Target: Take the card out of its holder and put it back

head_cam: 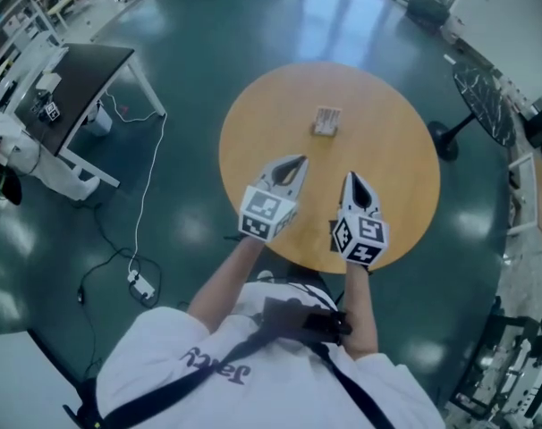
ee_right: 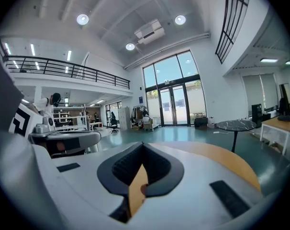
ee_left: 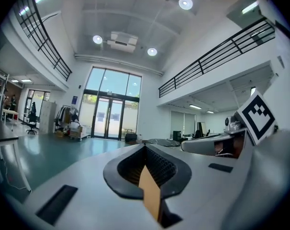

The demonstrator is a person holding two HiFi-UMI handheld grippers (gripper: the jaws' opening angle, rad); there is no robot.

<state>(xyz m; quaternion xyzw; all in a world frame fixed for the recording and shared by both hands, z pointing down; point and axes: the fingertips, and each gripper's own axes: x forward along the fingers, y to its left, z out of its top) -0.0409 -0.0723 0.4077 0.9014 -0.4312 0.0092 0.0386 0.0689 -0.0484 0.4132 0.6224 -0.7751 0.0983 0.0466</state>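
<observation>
Although task seems unstarted: left claw (head_cam: 298, 161), right claw (head_cam: 352, 179) both closed, empty, above near table (head_cam: 253, 141) edge; card holder (head_cam: 326, 121) far-centre. Next, likely: open one, reach forward.

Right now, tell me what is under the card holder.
The card holder rests on the round wooden table, with nothing else showing around its base. The patch of tabletop directly beneath it is covered and cannot be seen.
</observation>
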